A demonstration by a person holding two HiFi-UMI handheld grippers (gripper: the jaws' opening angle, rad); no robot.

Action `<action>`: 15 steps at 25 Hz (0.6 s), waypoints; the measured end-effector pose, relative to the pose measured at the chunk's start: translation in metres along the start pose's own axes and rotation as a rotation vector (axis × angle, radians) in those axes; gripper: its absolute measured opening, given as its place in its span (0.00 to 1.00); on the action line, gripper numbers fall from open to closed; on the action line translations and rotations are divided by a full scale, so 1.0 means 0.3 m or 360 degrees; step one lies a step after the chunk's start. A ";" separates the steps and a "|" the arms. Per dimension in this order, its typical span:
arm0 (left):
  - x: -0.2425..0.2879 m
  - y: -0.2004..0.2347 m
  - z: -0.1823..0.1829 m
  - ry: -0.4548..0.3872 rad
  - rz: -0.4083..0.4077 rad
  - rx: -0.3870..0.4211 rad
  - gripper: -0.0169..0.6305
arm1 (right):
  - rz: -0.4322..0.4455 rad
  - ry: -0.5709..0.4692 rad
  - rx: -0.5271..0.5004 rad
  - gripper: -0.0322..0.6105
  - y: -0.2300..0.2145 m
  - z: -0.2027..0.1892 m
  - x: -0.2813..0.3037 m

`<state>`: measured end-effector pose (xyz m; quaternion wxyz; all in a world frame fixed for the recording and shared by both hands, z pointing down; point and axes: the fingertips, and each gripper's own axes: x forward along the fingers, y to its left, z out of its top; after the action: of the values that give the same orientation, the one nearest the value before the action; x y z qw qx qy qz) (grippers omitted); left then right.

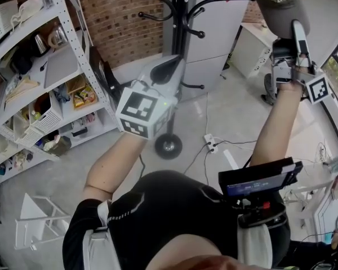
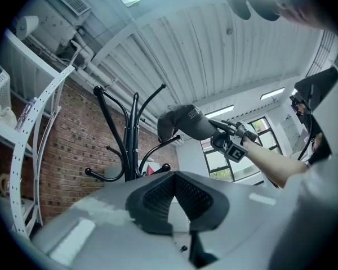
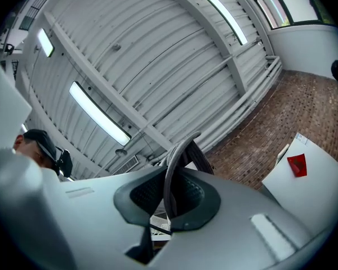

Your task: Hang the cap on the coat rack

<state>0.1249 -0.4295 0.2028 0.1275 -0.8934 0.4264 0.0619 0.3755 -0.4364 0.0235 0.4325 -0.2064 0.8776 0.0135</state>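
Grey floor and a brick wall are seen behind the coat rack (image 1: pixel 180 16). Nearest, below its hooks, the left gripper (image 1: pixel 168 69) is held shut on nothing. Farther, right of the rack's upper hooks, the cap (image 1: pixel 279 7) is pinched by its brim in the right gripper (image 1: pixel 298 35). The cap is judged soft and light, and is best held at that stiffer brim.

A white metal shelving unit (image 1: pixel 73 55) stands at the left, crowded with boxes, bags and a white basket (image 1: pixel 48 120). Behind it runs a red brick wall (image 1: pixel 124 21). On the grey floor (image 1: pixel 56 173), a white power strip (image 1: pixel 212 143) lies with cables trailing right. A small white frame (image 1: pixel 36 218) lies near left. Overhead, a light strip (image 3: pixel 98 114) crosses the corrugated ceiling (image 2: pixel 214 49).
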 end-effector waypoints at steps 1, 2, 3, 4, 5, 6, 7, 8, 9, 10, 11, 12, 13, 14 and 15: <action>-0.003 0.001 -0.003 0.0001 0.0002 0.0000 0.03 | -0.0005 -0.0017 0.0012 0.09 -0.006 0.004 -0.018; -0.005 0.003 -0.007 0.0003 0.0002 -0.0001 0.03 | -0.0009 -0.0030 0.0021 0.09 -0.012 0.005 -0.038; -0.005 0.004 -0.012 0.0006 0.0002 -0.0001 0.03 | -0.0012 -0.0043 0.0032 0.09 -0.018 0.005 -0.059; -0.004 0.006 -0.017 0.0009 0.0000 -0.0003 0.03 | -0.0018 -0.0058 0.0047 0.09 -0.025 0.004 -0.079; -0.002 0.006 -0.023 0.0014 -0.0003 -0.0005 0.03 | -0.0030 -0.0077 0.0070 0.09 -0.037 0.001 -0.101; 0.001 0.005 -0.028 0.0018 -0.0008 -0.0010 0.03 | -0.0046 -0.0097 0.0097 0.09 -0.051 -0.002 -0.123; 0.005 0.001 -0.032 0.0021 -0.0014 -0.0018 0.03 | -0.0067 -0.0115 0.0124 0.09 -0.068 -0.008 -0.145; 0.010 -0.004 -0.035 0.0023 -0.0021 -0.0027 0.03 | -0.0090 -0.0130 0.0151 0.09 -0.086 -0.015 -0.165; 0.015 -0.010 -0.037 0.0025 -0.0029 -0.0035 0.03 | -0.0115 -0.0143 0.0177 0.09 -0.105 -0.021 -0.186; 0.020 -0.015 -0.041 0.0029 -0.0039 -0.0039 0.03 | -0.0140 -0.0155 0.0200 0.09 -0.123 -0.028 -0.207; 0.025 -0.020 -0.045 0.0034 -0.0049 -0.0037 0.03 | -0.0162 -0.0165 0.0218 0.09 -0.138 -0.034 -0.228; 0.029 -0.022 -0.050 0.0039 -0.0058 -0.0032 0.03 | -0.0178 -0.0171 0.0230 0.09 -0.149 -0.039 -0.248; 0.033 -0.022 -0.054 0.0045 -0.0065 -0.0028 0.03 | -0.0188 -0.0174 0.0241 0.09 -0.157 -0.046 -0.264; 0.037 -0.022 -0.057 0.0049 -0.0072 -0.0026 0.03 | -0.0194 -0.0177 0.0253 0.09 -0.162 -0.053 -0.279; 0.042 -0.022 -0.058 0.0052 -0.0077 -0.0027 0.03 | -0.0200 -0.0181 0.0269 0.09 -0.167 -0.060 -0.293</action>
<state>0.1379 -0.4397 0.2180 0.1143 -0.9054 0.4062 0.0478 0.4282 -0.4551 0.1098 0.4975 -0.2228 0.8349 -0.0759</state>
